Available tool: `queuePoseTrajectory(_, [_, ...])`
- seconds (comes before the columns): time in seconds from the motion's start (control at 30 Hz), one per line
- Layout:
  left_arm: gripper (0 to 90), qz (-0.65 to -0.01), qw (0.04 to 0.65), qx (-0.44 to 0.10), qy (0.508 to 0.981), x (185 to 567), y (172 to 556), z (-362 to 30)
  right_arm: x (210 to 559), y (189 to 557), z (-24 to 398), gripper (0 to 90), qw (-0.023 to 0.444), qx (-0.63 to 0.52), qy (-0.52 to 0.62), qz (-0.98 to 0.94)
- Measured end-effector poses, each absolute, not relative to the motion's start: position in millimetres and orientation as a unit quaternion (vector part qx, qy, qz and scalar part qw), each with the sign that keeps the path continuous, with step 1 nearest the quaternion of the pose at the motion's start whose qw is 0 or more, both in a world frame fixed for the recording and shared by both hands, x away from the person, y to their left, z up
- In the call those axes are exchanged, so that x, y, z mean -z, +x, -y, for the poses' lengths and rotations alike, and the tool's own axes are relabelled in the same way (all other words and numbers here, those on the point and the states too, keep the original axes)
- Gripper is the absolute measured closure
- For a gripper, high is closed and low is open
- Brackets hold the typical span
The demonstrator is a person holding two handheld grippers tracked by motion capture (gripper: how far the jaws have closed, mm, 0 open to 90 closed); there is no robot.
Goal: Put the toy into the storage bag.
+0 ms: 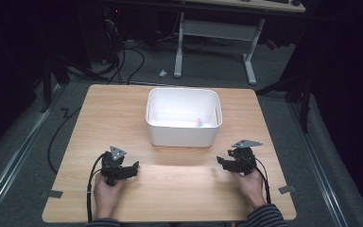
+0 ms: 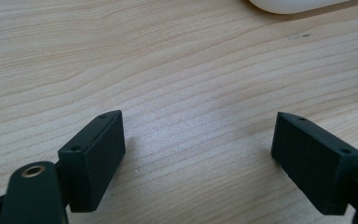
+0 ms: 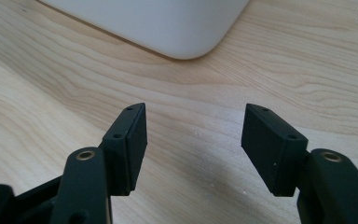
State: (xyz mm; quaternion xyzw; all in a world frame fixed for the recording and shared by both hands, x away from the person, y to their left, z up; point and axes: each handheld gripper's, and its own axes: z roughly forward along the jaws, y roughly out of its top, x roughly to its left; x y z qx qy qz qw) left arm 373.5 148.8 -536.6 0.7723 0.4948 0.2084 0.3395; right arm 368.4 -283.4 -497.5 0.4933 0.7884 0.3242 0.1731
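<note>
Currently both hands rest low on the wooden table [image 1: 179, 189], forearms entering from the near edge. The left gripper [image 1: 133, 167] and right gripper [image 1: 220, 161] point inward and forward, each with jaws spread apart and nothing between them; the left pair stands wider. Flat black rectangular pads [image 3: 129, 140] hover over pale, grained wood. The white plastic bin [image 1: 183, 135], rounded at its corners, sits just beyond the grippers. A small colourful item [image 1: 199, 122] lies inside, too small to identify.
</note>
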Motion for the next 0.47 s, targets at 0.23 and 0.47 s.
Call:
queuePoseTrajectory(0.23, [17.7,-0.495,0.34,-0.208,0.772,536.7,373.4,-148.8,523.1,371.1,279.4,36.1,0.201,-0.295,0.501,-0.788])
queuePoseTrajectory(0.47, [17.7,-0.495,0.34,-0.208,0.772,536.7,373.3,-148.8,530.9,367.1,281.6,35.4,0.219,-0.327,0.49,-0.778])
